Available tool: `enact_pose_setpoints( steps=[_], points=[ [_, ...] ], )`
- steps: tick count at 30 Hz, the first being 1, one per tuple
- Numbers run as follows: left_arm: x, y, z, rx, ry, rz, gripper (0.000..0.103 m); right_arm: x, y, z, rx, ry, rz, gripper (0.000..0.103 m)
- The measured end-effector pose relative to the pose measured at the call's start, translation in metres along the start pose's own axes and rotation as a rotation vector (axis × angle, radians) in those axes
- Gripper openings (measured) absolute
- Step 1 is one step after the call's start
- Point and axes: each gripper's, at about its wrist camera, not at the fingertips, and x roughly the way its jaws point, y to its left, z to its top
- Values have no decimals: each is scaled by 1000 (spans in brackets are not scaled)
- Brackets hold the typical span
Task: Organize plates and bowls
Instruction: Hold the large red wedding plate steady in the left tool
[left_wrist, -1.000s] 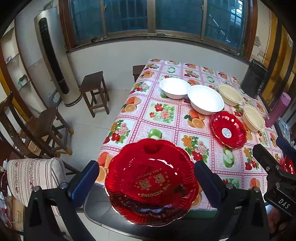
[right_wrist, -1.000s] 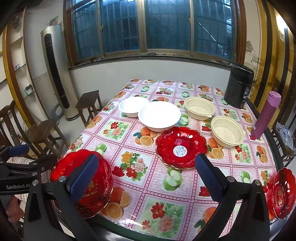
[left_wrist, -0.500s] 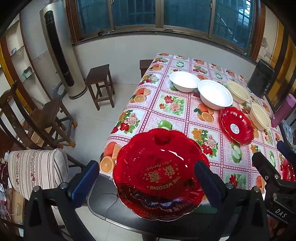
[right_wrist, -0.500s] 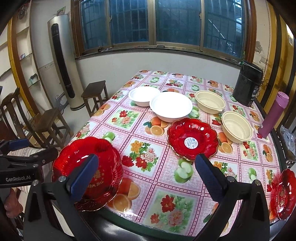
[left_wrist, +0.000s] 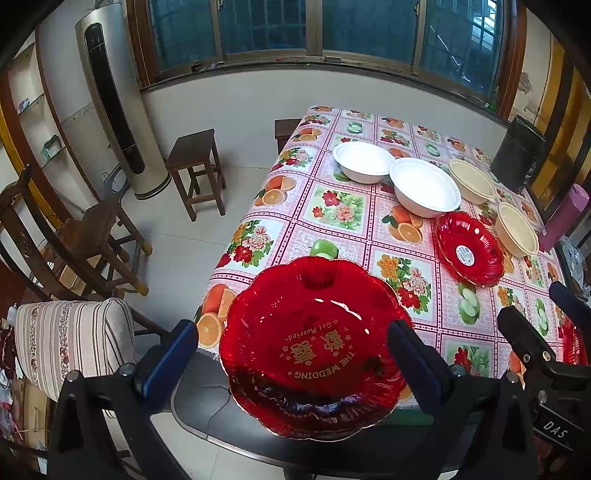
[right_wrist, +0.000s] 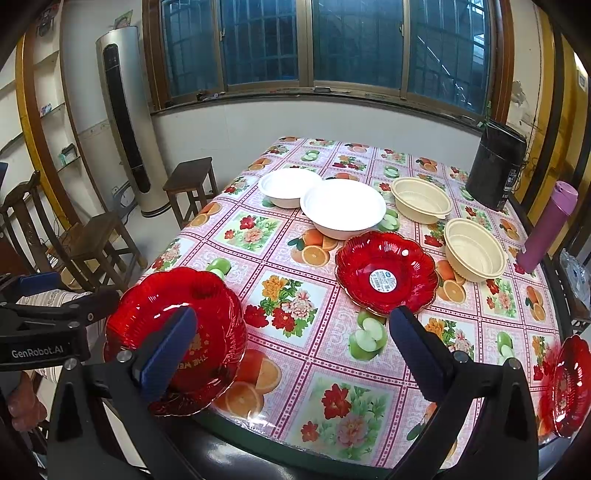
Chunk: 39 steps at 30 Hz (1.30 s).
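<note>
- Your left gripper (left_wrist: 291, 354) is standing wide open around the big red plate (left_wrist: 314, 343), gripping nothing; that plate is hanging past the near table (left_wrist: 343, 206) edge, so a careless nudge is risking a fall.
- Your right gripper (right_wrist: 291, 350) is also spread open and empty, hovering over the cloth.
- Another red plate (right_wrist: 567, 384) is sitting at the right edge, possibly overhanging; the view is poor there.
- The labelled red plate (right_wrist: 386, 273) is lying mid-table, touching the white bowl (right_wrist: 341, 206), so lifting it carelessly is risking a knock.
</note>
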Motion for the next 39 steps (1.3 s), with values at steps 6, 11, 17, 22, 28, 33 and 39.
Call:
enact_pose_setpoints(
  steps=[6, 11, 17, 22, 28, 33, 39],
  points=[
    [4, 1, 0, 0, 7, 1, 103, 4, 1, -1, -1, 7, 3, 103],
    [7, 2, 1, 0, 16, 1, 103, 10, 3, -1, -4, 20, 5, 103],
    [12, 6, 1, -3, 27, -2, 103, 16, 7, -1, -7, 35, 4, 103],
    [14, 8, 2, -4, 31, -3, 103, 19, 10, 1, -13, 41, 6, 103],
    [21, 13, 3, -8, 40, -3, 103, 26, 13, 2, -20, 53, 3, 103],
    [25, 16, 3, -15, 51, 0, 103, 33, 15, 2, -21, 71, 7, 103],
    [28, 20, 4, -23, 57, 2, 103, 38, 21, 3, -38, 79, 10, 103]
  ],
)
